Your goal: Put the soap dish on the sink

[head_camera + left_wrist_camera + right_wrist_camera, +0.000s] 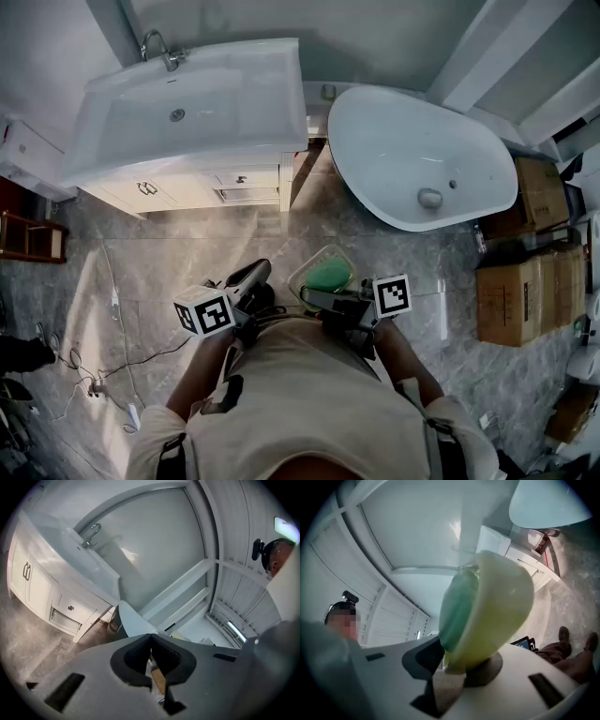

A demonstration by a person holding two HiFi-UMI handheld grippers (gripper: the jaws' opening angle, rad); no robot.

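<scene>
The right claw (454, 660) is clamped on one edge of the soap dish (325, 274); this grip appears chosen to leave the base free for setting down. The dish is held open side up, probably to retain its green insert (330, 276). It hangs over the floor, well apart from the sink (216, 112), in front of it and toward the bathtub (412, 150). The left claw (151, 656) is closed on nothing; it is not needed for the carry.

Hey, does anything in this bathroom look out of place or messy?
Nothing spilled or broken. Loose cables trail across the floor left of the person, a possible trip hazard, and cardboard boxes crowd the floor beside the bathtub. The soap dish sits gripped by its edge in the right tongs.
</scene>
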